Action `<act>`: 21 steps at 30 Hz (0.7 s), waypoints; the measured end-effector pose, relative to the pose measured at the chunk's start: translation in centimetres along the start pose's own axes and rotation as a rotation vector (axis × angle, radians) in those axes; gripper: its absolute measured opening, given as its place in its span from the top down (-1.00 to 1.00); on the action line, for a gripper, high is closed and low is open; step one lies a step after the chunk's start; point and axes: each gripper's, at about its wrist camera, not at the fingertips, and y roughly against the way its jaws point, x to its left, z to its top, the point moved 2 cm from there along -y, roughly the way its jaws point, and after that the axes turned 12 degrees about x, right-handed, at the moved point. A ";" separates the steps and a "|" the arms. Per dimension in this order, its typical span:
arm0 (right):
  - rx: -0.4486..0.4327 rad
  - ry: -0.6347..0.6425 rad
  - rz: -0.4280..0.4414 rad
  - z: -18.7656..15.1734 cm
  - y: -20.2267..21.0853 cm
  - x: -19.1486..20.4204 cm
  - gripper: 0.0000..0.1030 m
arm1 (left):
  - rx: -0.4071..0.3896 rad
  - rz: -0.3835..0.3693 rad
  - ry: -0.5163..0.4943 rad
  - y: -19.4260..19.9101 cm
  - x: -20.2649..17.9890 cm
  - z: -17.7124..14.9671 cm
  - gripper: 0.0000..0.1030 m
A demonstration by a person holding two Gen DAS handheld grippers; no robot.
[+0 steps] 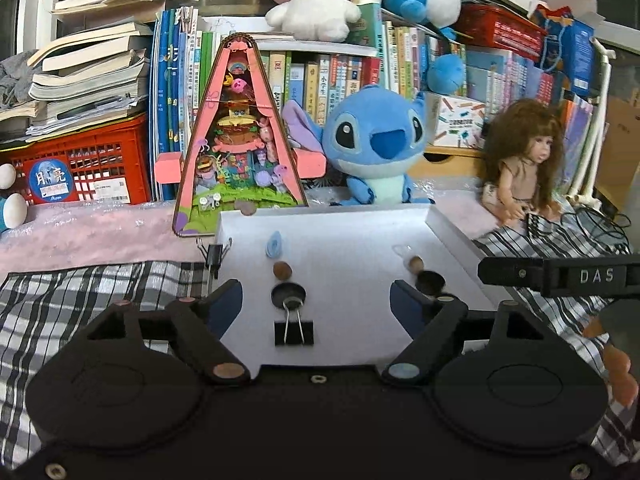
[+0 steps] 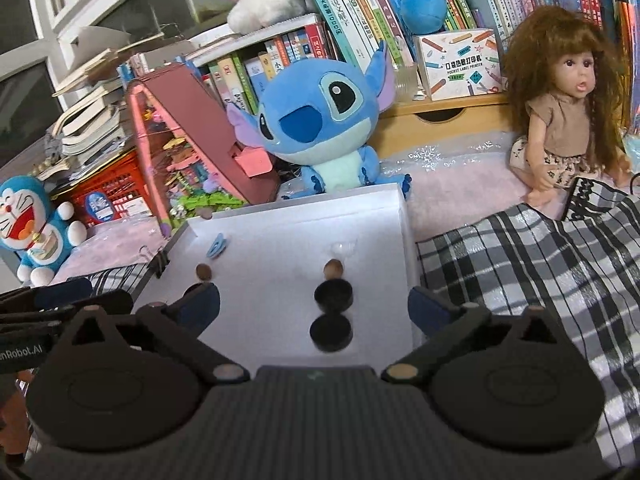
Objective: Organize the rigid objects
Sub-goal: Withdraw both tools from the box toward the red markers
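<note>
Two rows of small things are being laid out on the white tray [image 1: 448,226], and both grippers are held spread wide, nothing gripped. The left gripper [image 1: 316,300] is poised over the black binder clip [image 1: 294,333], which lies flat at the tray's near edge. Its wire handles point away, toward the black disc [image 1: 289,295] just beyond, so its long axis runs along the row. A brown bead [image 1: 282,270] and a blue clip [image 1: 274,244] are seen further up. The right gripper [image 2: 314,306] is framed around two black discs [image 2: 332,334]. By the look of it, placement is nearly done; next, the clip likely needs squaring up.
</note>
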 end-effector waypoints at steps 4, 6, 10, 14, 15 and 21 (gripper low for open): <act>-0.005 0.011 -0.008 -1.3 1.1 -0.1 -1.00 | -0.024 0.001 -0.012 1.3 -0.5 -1.7 -0.57; -0.010 0.011 -0.019 -2.0 1.6 -0.1 -1.00 | -0.030 -0.003 -0.015 2.0 -0.8 -2.5 -0.59; -0.025 0.018 -0.029 -3.3 2.5 -0.1 -1.00 | -0.033 -0.014 -0.034 3.0 -1.3 -4.0 -0.60; -0.033 0.034 -0.027 -4.6 3.4 0.1 -1.00 | -0.047 0.004 -0.058 3.9 -1.8 -5.5 -0.62; -0.035 0.039 -0.030 -4.9 3.5 0.1 -1.00 | -0.050 0.006 -0.061 4.1 -1.8 -5.9 -0.62; -0.036 0.054 -0.042 -6.9 4.2 0.2 -1.00 | -0.049 0.005 -0.076 4.9 -2.2 -8.3 -0.63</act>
